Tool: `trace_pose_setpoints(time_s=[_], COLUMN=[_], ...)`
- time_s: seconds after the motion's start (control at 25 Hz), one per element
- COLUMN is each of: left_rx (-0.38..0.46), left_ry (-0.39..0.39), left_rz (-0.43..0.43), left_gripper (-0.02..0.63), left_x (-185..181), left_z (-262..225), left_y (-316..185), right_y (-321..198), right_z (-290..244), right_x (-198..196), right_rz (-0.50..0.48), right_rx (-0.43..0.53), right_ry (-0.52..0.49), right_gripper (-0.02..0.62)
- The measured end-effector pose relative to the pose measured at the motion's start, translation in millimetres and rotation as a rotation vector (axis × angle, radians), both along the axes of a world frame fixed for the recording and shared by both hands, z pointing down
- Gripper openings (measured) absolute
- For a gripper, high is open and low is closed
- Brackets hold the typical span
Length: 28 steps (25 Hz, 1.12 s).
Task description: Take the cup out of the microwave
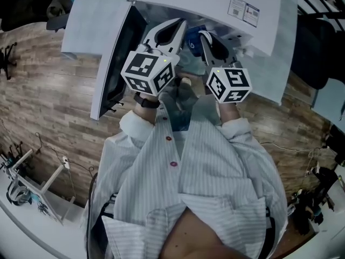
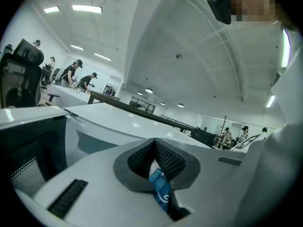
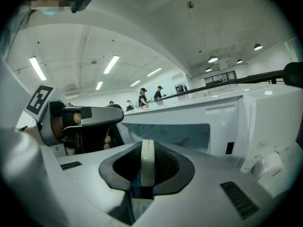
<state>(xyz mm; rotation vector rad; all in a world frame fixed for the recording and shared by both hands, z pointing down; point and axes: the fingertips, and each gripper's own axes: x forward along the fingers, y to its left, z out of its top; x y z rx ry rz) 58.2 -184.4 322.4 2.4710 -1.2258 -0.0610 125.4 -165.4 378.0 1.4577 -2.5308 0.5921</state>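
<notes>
Nearest the person, the left tool point(image 2: 154, 148) was clamped on the blue wall of the cup point(image 1: 194, 41). The right tool point(image 3: 147, 150) was pinched over its pale rim, so the cup hung between the two. It looked stiff, glazed and probably slippery, and breakable if dropped; the rim seemed the soundest place to grip. Beyond, the cup was just at the mouth of the microwave point(image 1: 215, 4), whose door point(image 1: 114, 63) stood open.
</notes>
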Motion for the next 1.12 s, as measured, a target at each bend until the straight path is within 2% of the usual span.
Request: trace_pose_setpoints(time_s=[0.4,0.8,1.12], left_rx=[0.037,0.061,0.116], left_ry=[-0.002,0.08,0.09], left_rz=[0.078,0.118,0.148], left_gripper=[0.009,0.009,0.009], left_x=[17,22,27], left_z=[-28,-58,-81], left_y=[4,24,37], right_y=[6,18,22], right_z=[-35,-85,-114], right_x=[2,15,26], right_rz=[-0.037,-0.059,-0.047], right_rx=[0.02,0.09,0.134], right_ry=[-0.047,-0.086,-0.121], right_gripper=[0.086,0.086,0.086])
